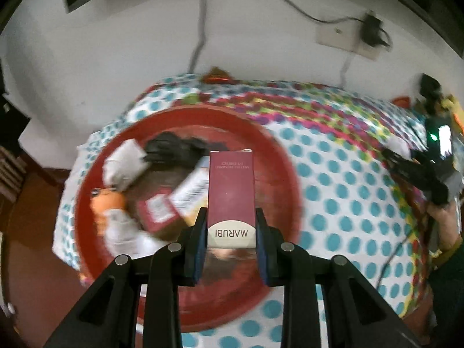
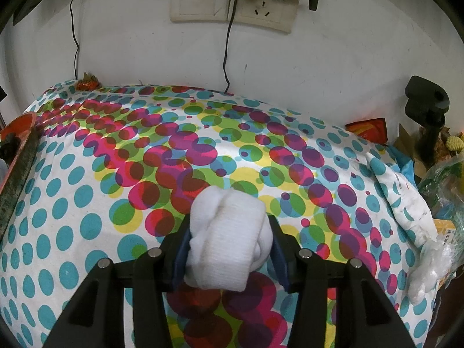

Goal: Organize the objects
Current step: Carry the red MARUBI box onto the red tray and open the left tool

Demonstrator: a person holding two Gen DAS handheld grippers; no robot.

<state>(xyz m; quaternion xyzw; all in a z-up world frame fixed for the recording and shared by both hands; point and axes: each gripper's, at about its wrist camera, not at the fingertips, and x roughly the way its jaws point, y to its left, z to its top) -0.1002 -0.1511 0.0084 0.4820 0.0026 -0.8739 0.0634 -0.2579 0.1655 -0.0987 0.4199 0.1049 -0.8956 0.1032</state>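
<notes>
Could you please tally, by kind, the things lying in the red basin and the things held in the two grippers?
Boxes: 3, the maroon Marubi box held, a red box and a white box.
White socks: 2, rolled white sock held, white sock bundle.
Black cloth: 1
Orange toy: 1
Total: 7

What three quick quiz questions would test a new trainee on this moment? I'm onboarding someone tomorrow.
1. True or false: the left gripper holds the maroon box.
2. What does the right gripper hold: A a black cloth, B a white sock roll, C nothing?
3. What colour is the basin below the box?

Key: 1 true; 2 B; 3 red.
</notes>
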